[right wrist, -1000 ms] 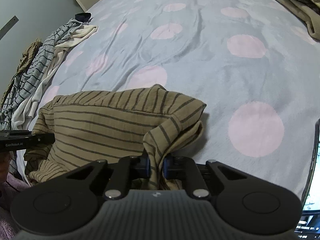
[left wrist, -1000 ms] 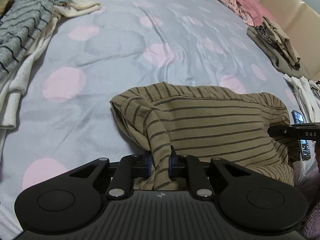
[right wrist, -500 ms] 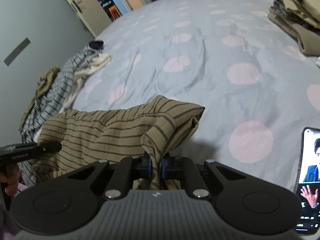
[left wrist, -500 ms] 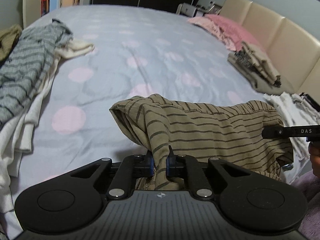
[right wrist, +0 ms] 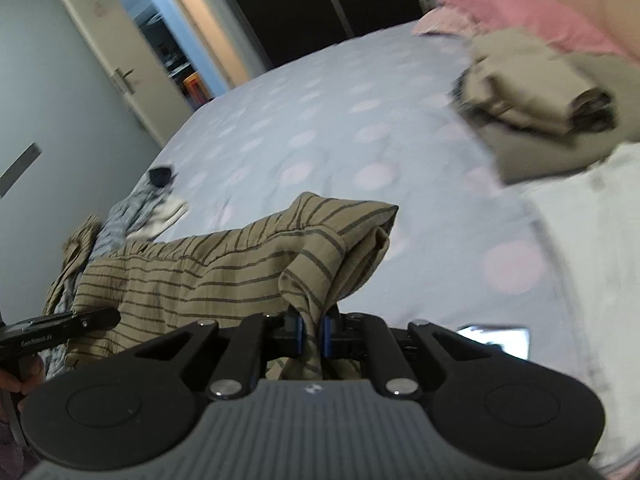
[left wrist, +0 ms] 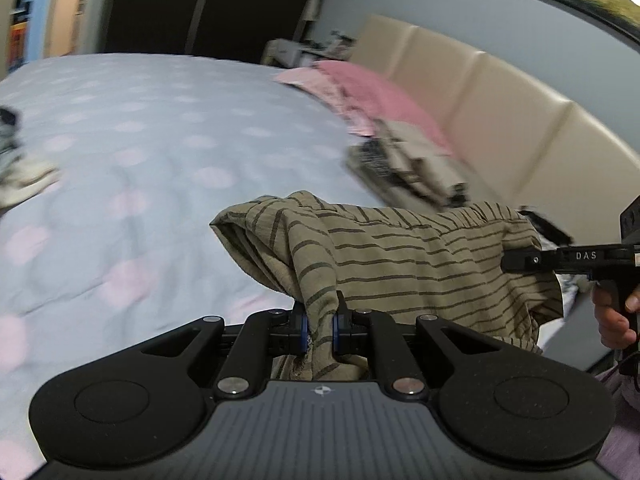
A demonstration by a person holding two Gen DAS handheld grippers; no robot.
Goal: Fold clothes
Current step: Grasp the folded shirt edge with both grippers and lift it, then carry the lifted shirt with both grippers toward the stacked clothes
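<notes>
A tan garment with dark stripes [left wrist: 400,252] hangs stretched between my two grippers, lifted above the bed. My left gripper [left wrist: 319,330] is shut on one bunched corner of it. My right gripper [right wrist: 312,334] is shut on the opposite corner of the striped garment [right wrist: 208,276]. In the left wrist view the right gripper's black body sits at the far right edge, held by a hand [left wrist: 612,316]. In the right wrist view the left gripper's body [right wrist: 60,326] shows at the lower left. The garment's lower part is hidden behind the gripper bodies.
The bed has a grey cover with pink dots [left wrist: 160,152]. A folded beige stack [right wrist: 532,88] and a pink pillow [left wrist: 372,96] lie near the cream headboard [left wrist: 500,112]. Unfolded clothes [right wrist: 120,224] are heaped at the far side. A lit phone [right wrist: 496,338] lies beside white fabric [right wrist: 592,240].
Both grippers have risen and tilted up with the striped garment, lifting it off the bed. The headboard, door and walls have come into view; both grips are unchanged.
</notes>
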